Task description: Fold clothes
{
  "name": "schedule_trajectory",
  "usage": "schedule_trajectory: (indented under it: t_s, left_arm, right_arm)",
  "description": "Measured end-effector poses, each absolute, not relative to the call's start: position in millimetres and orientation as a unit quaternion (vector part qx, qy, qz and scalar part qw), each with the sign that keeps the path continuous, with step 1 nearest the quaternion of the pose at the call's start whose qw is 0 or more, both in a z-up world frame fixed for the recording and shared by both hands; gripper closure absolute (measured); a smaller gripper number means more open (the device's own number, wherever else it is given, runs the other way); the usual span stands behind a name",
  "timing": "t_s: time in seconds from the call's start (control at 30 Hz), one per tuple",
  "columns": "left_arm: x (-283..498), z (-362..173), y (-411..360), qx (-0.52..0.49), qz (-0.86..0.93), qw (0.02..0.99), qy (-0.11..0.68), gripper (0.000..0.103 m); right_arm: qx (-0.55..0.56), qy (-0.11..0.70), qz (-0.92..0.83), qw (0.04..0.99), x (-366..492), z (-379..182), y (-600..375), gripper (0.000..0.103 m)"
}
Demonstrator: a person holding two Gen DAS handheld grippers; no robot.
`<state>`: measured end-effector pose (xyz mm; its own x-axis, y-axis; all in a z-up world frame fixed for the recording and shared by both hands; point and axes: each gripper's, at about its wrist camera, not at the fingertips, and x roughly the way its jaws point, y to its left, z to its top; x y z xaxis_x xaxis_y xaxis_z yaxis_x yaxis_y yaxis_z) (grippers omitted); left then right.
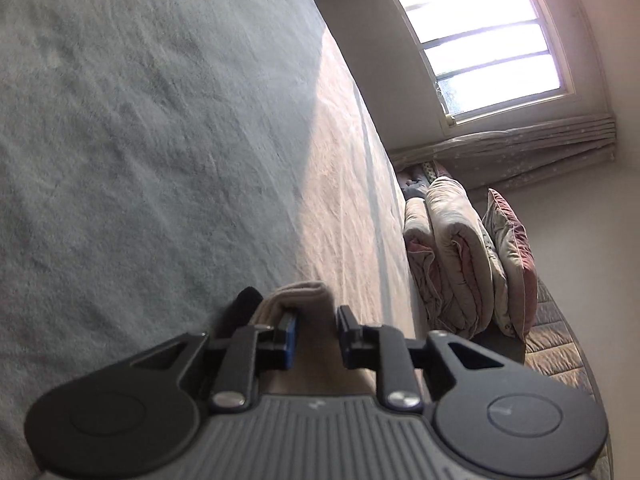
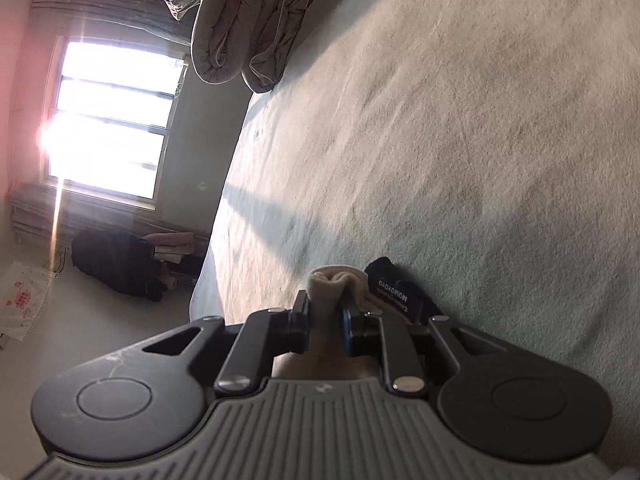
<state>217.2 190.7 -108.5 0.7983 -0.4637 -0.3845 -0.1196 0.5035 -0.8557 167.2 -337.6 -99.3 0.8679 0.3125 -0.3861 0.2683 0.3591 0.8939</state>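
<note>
A beige garment [image 1: 298, 300] with a black part [image 1: 245, 300] lies bunched on the pale fleecy bed cover [image 1: 140, 140]. In the left wrist view my left gripper [image 1: 316, 330] stands open around its folded edge; the cloth leans on the left pad and a gap shows at the right pad. Seen from the right wrist, the beige garment [image 2: 334, 282] bulges up between the fingers of my right gripper [image 2: 326, 318], whose jaws stand apart and loose around it. Beside it lies the black part [image 2: 394, 296], which carries a white printed label.
Folded quilts [image 1: 452, 256] and a pillow [image 1: 514, 264] are stacked at the bed's end; the quilts [image 2: 248, 28] also appear from the right wrist. A bright window [image 1: 480, 32] faces the bed. Dark bags [image 2: 120, 264] and a white bag [image 2: 20, 304] sit on the floor.
</note>
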Motion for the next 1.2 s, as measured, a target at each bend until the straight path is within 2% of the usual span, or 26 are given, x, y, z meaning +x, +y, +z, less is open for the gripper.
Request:
schedule_trajectory:
  t_s: [0.07,0.1,0.4,0.43,0.47,0.5,0.53,0.57,0.7,0.83,0.93,1.03,1.2]
  left_arm:
    - [215,-98,195,-0.437,-0.111,0.845,0.287,0.054]
    - [216,-94,196,-0.414,-0.113,0.858,0.283,0.050]
    - [247,-99,186,-0.289,-0.133,0.891,0.323,0.051]
    - [248,-100,182,-0.282,-0.133,0.894,0.323,0.057]
    - [248,-101,179,-0.278,-0.133,0.895,0.322,0.073]
    - [248,-102,176,-0.273,-0.132,0.898,0.319,0.082]
    - [246,-101,173,-0.264,-0.127,0.904,0.310,0.090]
    - [241,-100,170,-0.253,-0.123,0.913,0.297,0.092]
    - [222,-92,169,-0.233,-0.107,0.937,0.238,0.093]
    - [226,-86,163,-0.218,-0.093,0.947,0.216,0.093]
    - [235,-90,158,-0.192,-0.079,0.950,0.234,0.093]
    - [246,-100,154,-0.169,-0.066,0.948,0.263,0.093]
    - [252,-107,166,-0.211,-0.067,0.928,0.299,0.089]
  right_arm:
    - [0.544,0.240,0.019,0.804,164,-92,-344,0.057]
    - [0.532,0.232,0.021,0.814,162,-88,-347,0.053]
    - [0.316,0.268,0.012,0.910,179,-87,-309,0.052]
    - [0.296,0.271,0.007,0.916,180,-90,-303,0.052]
    - [0.275,0.273,0.002,0.922,182,-93,-297,0.058]
    - [0.255,0.275,-0.002,0.927,184,-96,-291,0.073]
    - [0.238,0.272,-0.007,0.932,184,-97,-286,0.080]
    - [0.227,0.263,-0.011,0.938,183,-96,-283,0.084]
    - [0.177,0.222,-0.028,0.958,179,-90,-271,0.089]
    - [0.135,0.185,-0.042,0.972,179,-80,-259,0.089]
    - [0.119,0.186,-0.051,0.974,188,-84,-254,0.089]
    - [0.120,0.220,-0.062,0.966,201,-93,-257,0.089]
    - [0.125,0.265,-0.069,0.954,214,-100,-262,0.088]
